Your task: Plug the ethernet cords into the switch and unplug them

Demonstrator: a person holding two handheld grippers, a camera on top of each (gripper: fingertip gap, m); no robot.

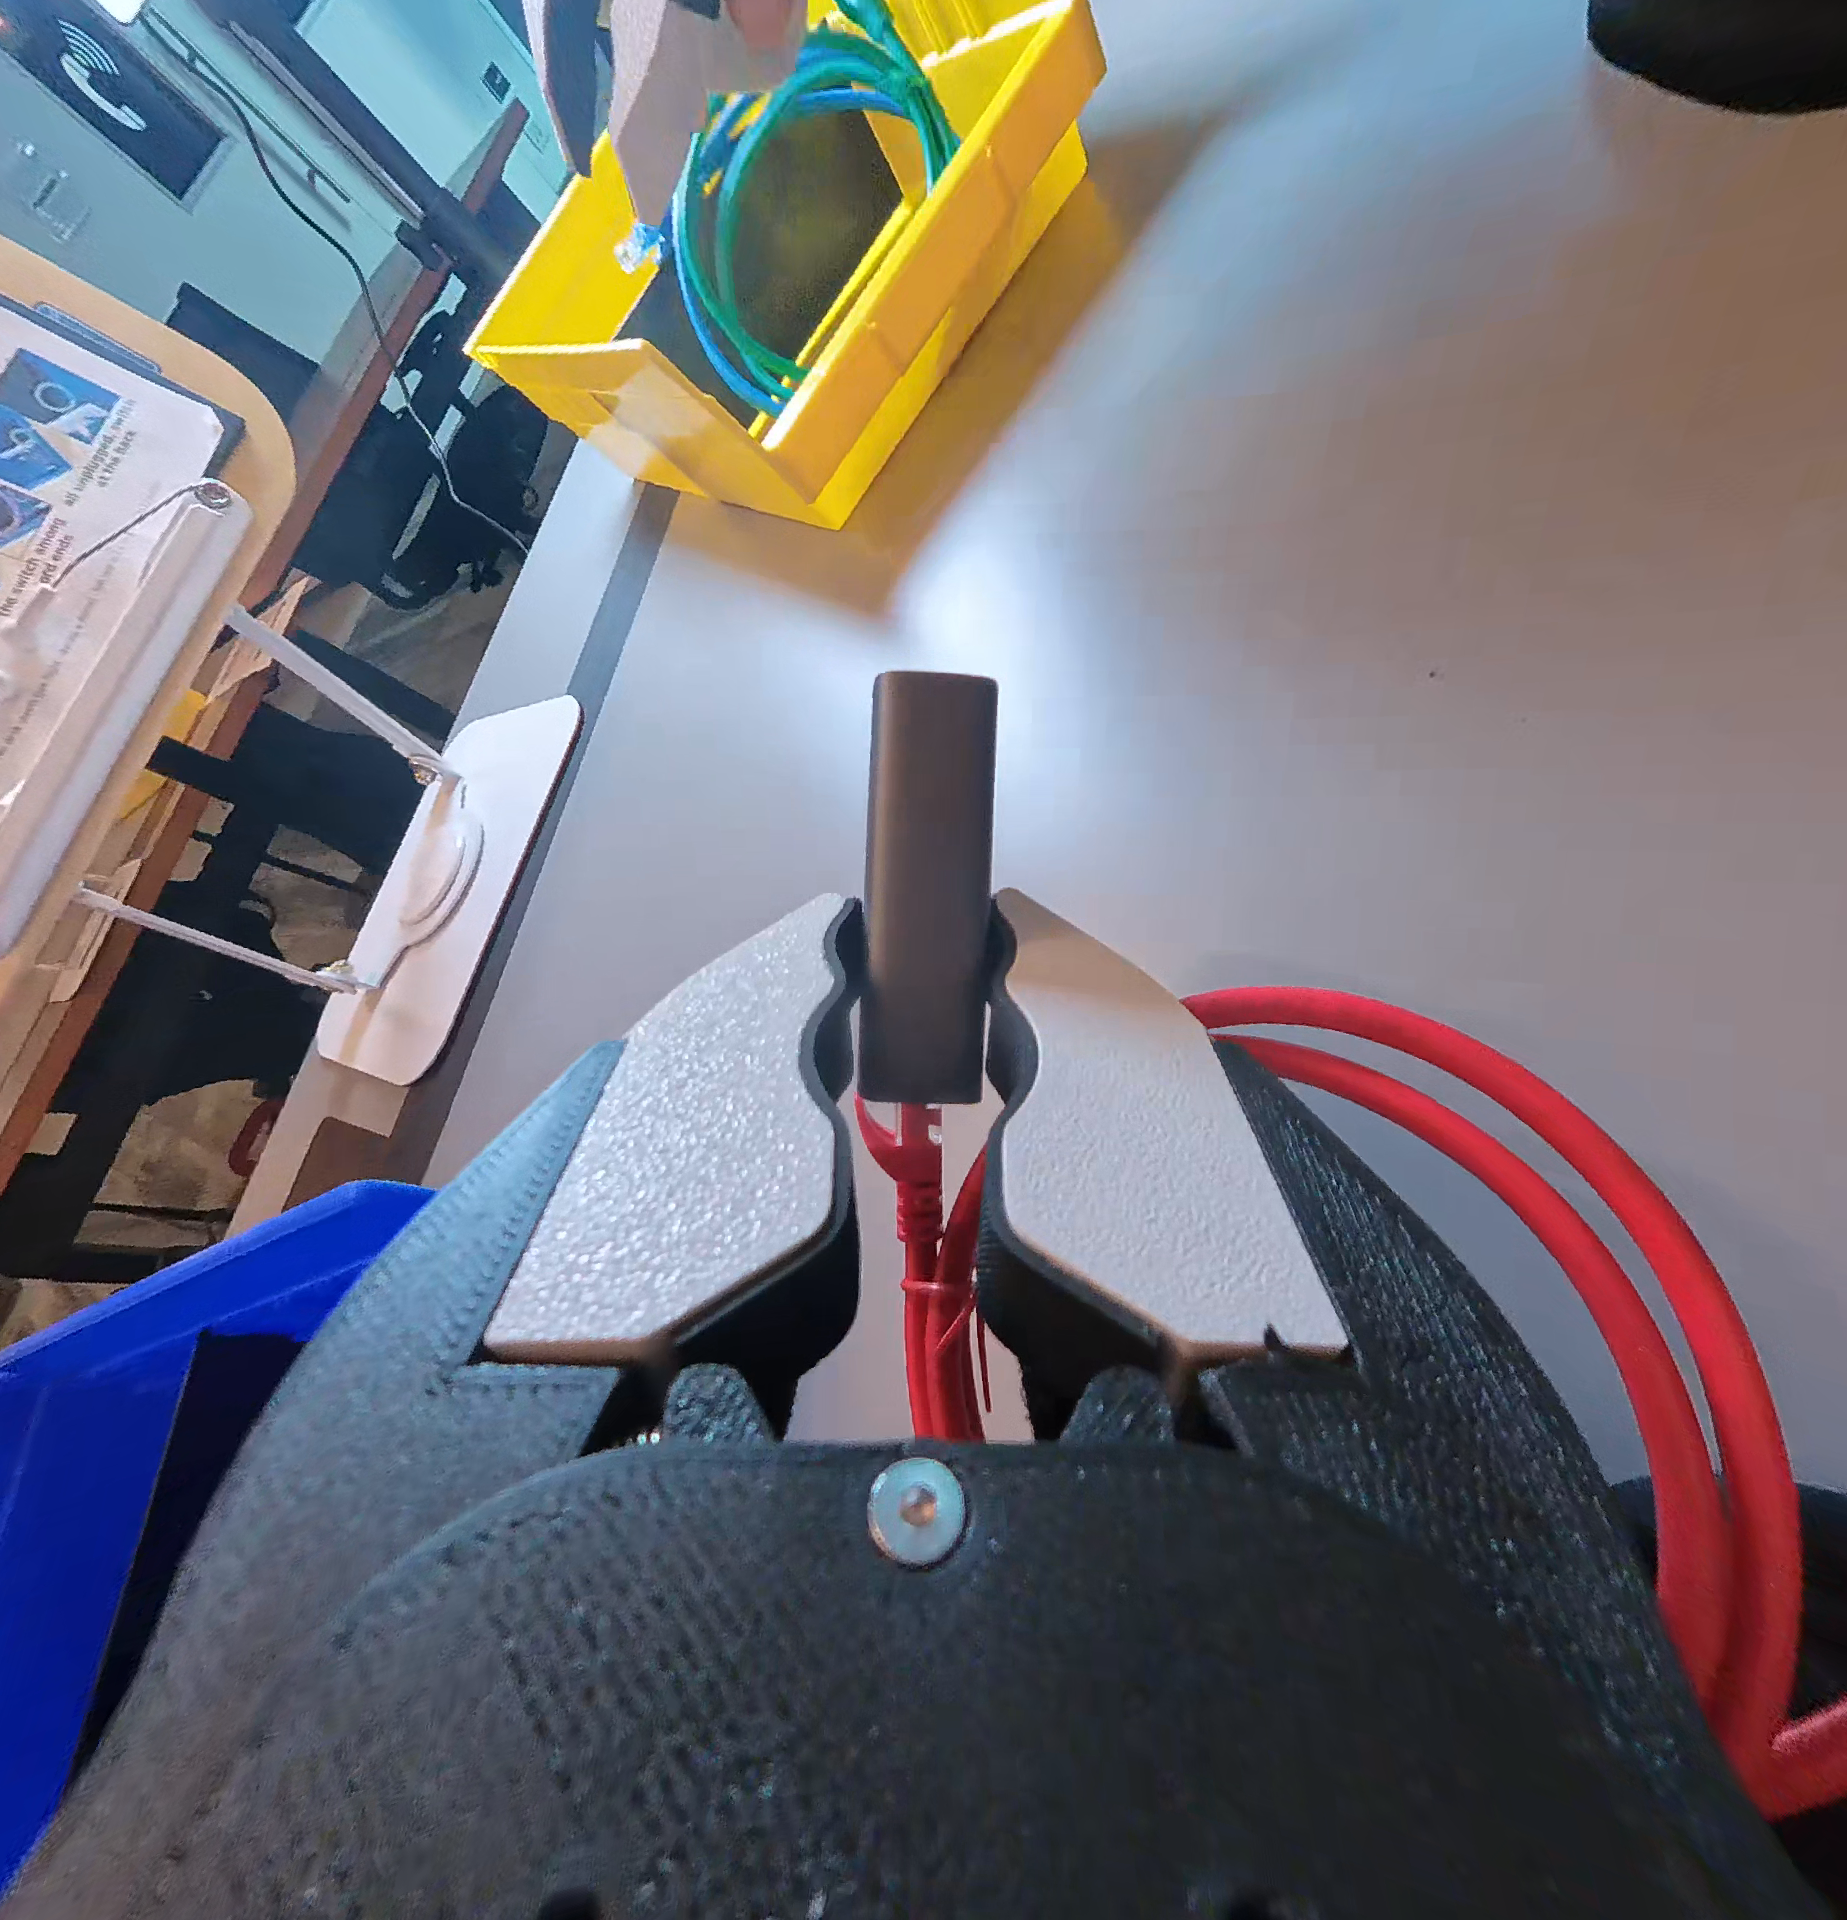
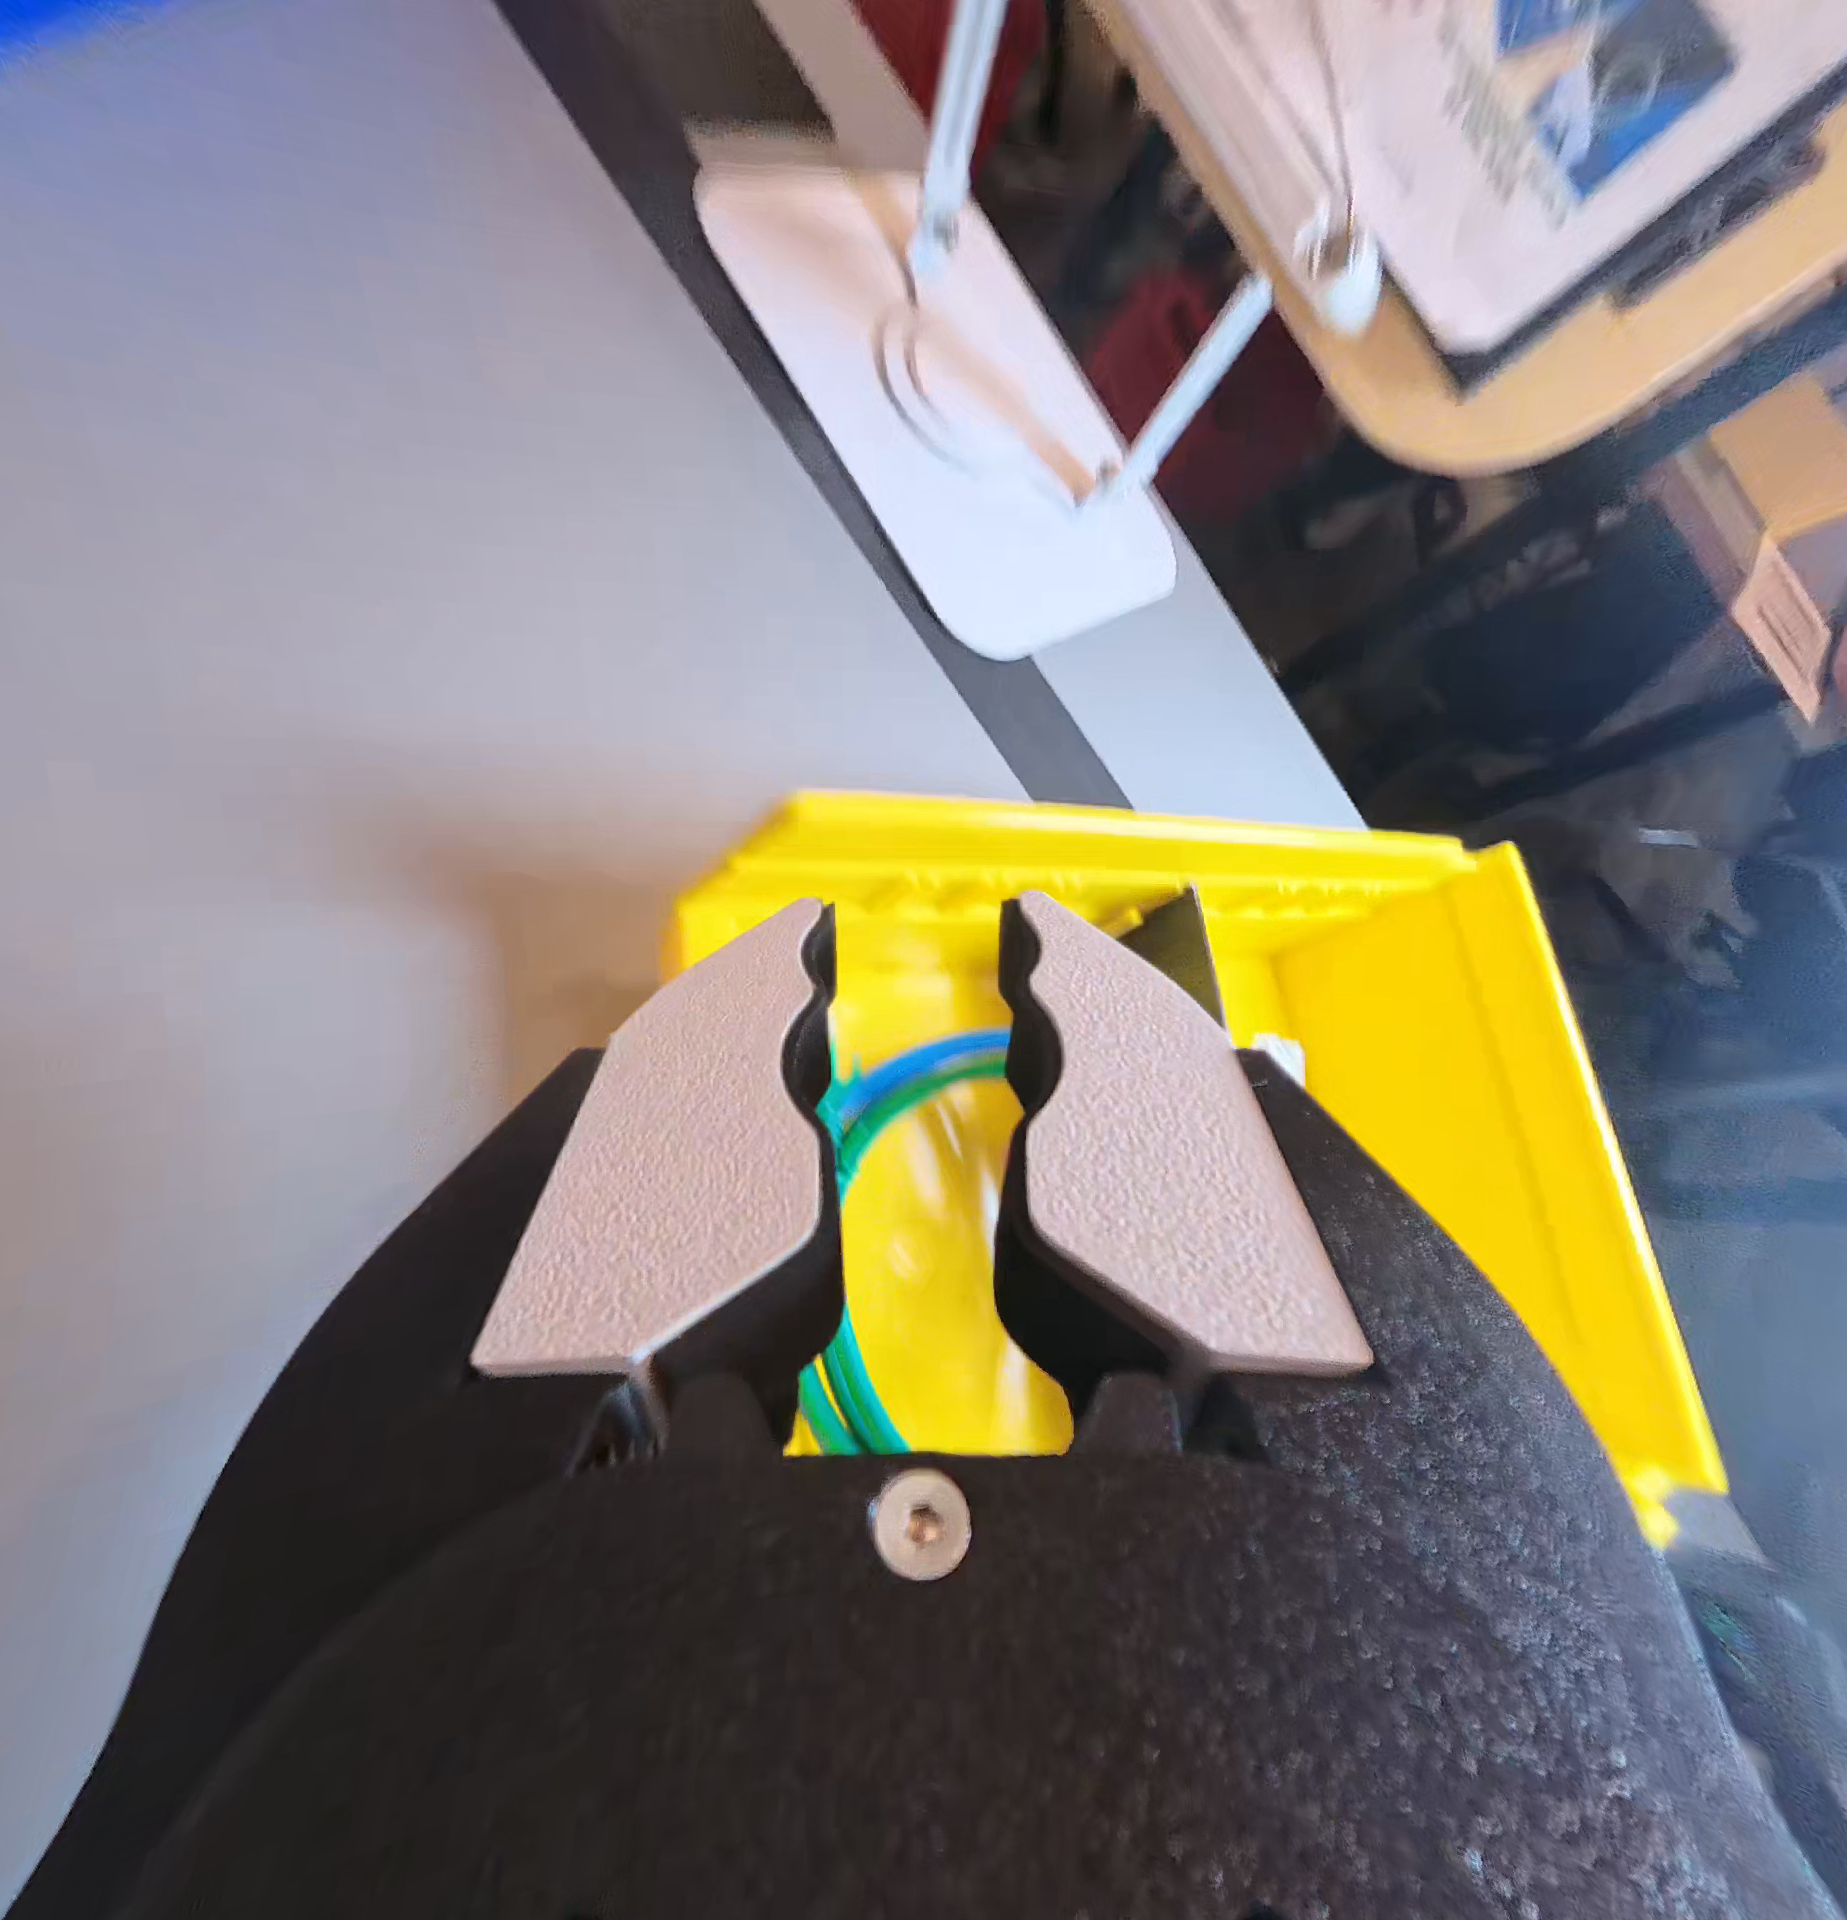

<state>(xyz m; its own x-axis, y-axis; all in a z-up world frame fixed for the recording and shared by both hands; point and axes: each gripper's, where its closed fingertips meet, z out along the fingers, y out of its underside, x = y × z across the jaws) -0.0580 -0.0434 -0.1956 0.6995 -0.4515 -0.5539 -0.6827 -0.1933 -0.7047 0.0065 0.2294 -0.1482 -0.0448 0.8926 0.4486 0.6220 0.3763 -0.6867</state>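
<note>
My left gripper [image 1: 924,914] is shut on a dark, slim switch [image 1: 929,800] and holds it end-on above the grey table. A red ethernet cord [image 1: 1584,1195] has its plug [image 1: 914,1143] at the switch's near end and loops off to the right. My right gripper [image 2: 919,914] is open, with nothing between its tips, and hovers over a yellow bin [image 2: 1418,1091] that holds coiled blue and green cords [image 2: 898,1081]. In the left wrist view the bin [image 1: 929,343] and its cords [image 1: 732,312] sit far ahead, with the right gripper [image 1: 670,125] above them.
A blue bin [image 1: 88,1507] is at my near left. A white stand base [image 1: 451,883] sits on the table's left edge and carries an instruction board [image 1: 57,582]; the base also shows in the right wrist view [image 2: 929,416]. A black object [image 1: 1750,52] is at the far right. Left tips to right tips: about 30 cm. The black object [image 1: 1750,52] is about 25 cm from my left fingertips.
</note>
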